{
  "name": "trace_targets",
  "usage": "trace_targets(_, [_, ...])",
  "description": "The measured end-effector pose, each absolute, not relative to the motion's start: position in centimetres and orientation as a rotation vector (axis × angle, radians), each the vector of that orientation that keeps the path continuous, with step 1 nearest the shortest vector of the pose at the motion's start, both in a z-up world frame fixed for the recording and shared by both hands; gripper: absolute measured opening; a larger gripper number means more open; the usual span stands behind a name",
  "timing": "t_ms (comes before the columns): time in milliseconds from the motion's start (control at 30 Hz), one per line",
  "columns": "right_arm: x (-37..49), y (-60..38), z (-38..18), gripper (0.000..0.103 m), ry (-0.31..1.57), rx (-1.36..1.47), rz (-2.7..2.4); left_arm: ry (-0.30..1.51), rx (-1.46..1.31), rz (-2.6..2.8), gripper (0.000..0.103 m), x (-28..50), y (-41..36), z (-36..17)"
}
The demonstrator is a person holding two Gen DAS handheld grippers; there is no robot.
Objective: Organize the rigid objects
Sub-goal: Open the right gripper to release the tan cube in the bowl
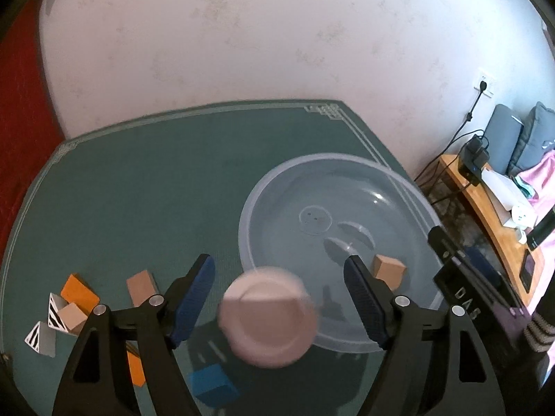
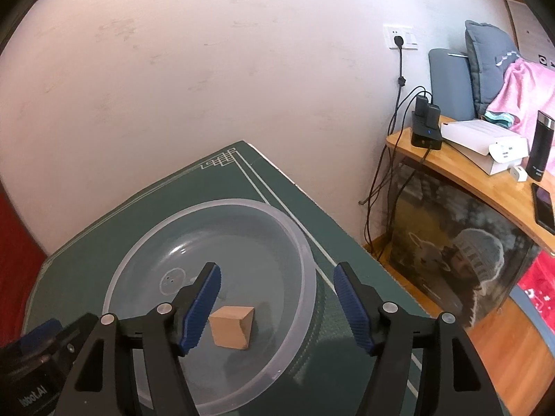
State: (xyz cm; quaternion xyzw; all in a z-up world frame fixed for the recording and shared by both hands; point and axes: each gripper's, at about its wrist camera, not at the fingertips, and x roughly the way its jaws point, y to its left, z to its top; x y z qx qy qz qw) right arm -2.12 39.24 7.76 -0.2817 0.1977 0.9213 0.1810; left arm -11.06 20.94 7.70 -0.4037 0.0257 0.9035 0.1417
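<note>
A clear plastic basin point(image 1: 333, 170) stands on the green table mat point(image 1: 138, 190) and holds a tan wooden block point(image 1: 388, 270). In the left wrist view my left gripper point(image 1: 279, 298) is open; a blurred pale pink disc-like piece point(image 1: 269, 317) is between its jaws, touching neither, at the basin's near rim. My right gripper point(image 2: 277, 306) is open and empty above the basin point(image 2: 298, 242), with the wooden block point(image 2: 231, 326) just below it. The right gripper also shows at the basin's right edge in the left wrist view point(image 1: 461, 267).
Loose blocks lie on the mat at the left: orange point(image 1: 79, 291), tan point(image 1: 140, 286), striped white pieces point(image 1: 55, 310) and a blue block point(image 1: 213, 388). A wooden side table point(image 2: 461, 176) with chargers, a box and a black bottle point(image 2: 541, 145) stands right of the table.
</note>
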Motion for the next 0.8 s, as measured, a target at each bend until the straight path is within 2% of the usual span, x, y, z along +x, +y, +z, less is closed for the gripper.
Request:
trace_targets(267, [-2.1,39.3,7.7,0.071,0.549,-0.798,2.611,0.049,-1.192,2.651,0.078,-10.6,19.5,7.3])
trace_targets(567, [-2.0,39.4,7.6,0.072,0.559,-0.795,2.613,0.100,-1.294,2.649,0.078,-9.0,16.7,5.2])
trace_targets(800, [-2.0,39.2,7.6,0.072,0.550,-0.801,2.624,0.024,-1.346,2.649,0.078,-7.7,13.8,5.1])
